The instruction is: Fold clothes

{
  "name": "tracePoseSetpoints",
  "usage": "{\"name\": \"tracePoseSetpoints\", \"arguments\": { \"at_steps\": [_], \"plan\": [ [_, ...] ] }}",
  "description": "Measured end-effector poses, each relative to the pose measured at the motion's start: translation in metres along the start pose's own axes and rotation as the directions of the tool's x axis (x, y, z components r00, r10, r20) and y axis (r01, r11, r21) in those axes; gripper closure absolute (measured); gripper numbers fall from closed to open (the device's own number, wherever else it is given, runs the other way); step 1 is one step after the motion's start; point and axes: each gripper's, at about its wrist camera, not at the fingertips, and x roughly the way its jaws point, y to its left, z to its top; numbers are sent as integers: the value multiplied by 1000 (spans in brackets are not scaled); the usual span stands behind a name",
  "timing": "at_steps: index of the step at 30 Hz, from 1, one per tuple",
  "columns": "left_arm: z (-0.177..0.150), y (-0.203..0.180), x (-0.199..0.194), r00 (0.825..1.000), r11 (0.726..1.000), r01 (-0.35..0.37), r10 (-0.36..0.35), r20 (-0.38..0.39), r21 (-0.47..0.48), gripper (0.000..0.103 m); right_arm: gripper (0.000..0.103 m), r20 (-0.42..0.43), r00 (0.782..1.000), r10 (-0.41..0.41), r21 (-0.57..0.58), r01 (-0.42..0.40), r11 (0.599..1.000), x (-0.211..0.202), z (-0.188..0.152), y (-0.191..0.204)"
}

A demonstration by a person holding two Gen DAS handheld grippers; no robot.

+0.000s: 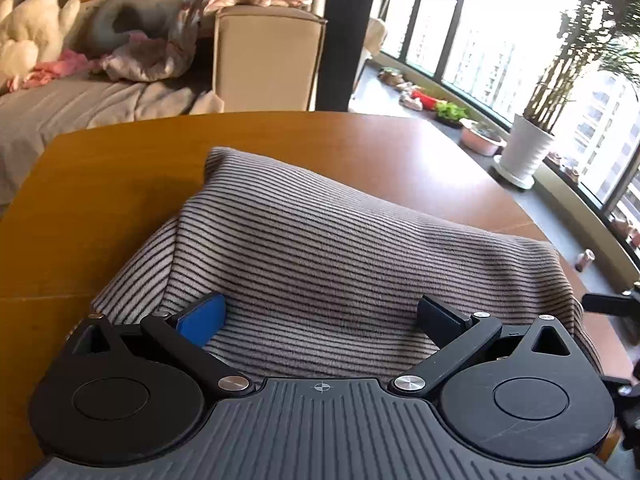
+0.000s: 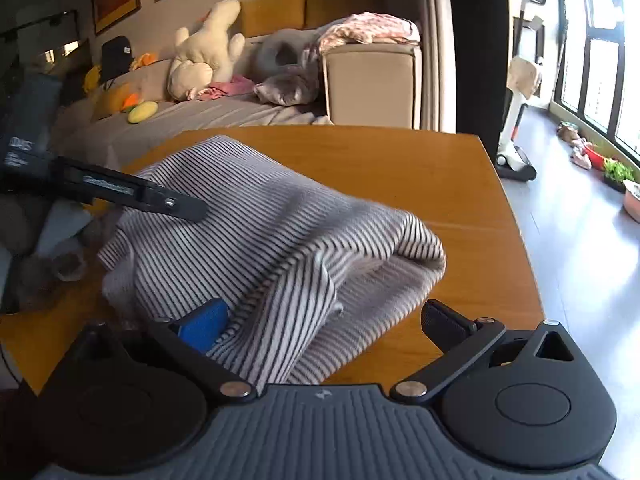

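Note:
A grey garment with thin dark stripes [image 1: 328,248] lies folded in a thick bundle on the wooden table [image 1: 100,184]. My left gripper [image 1: 320,316] is open, its fingers spread wide over the near edge of the garment, with cloth lying between them. In the right wrist view the same garment [image 2: 256,232] lies on the table [image 2: 420,168]. My right gripper [image 2: 324,320] is open too, with a fold of the cloth running between its fingers. The left gripper's arm [image 2: 132,196] shows at the garment's far left side.
A sofa bed [image 2: 224,112] with a plush toy [image 2: 208,52] and loose clothes stands beyond the table. A beige armrest [image 1: 268,56] is behind the table. Windows, a white plant pot [image 1: 524,152] and floor clutter are at the right.

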Motion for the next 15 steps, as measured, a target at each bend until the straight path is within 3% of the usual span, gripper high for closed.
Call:
{"name": "tracePoseSetpoints", "arguments": {
  "at_steps": [4,9,11,15],
  "plan": [
    [-12,-5,-22,1000,999,28,-27,10,-26,0,0,-5,1000,-25,-7,25,1000,5,8,0],
    [-35,-17,-45,981,981,194,-194,29,-20,0,0,-11,998,-57,-16,57,998,11,18,0],
    [-40,-21,-39,970,970,241,-241,1,-40,0,0,-13,997,-70,-20,70,997,13,22,0],
    [-38,-21,-22,974,975,220,-222,-36,-41,0,0,-18,995,-95,-27,95,995,18,30,0]
  ]
}}
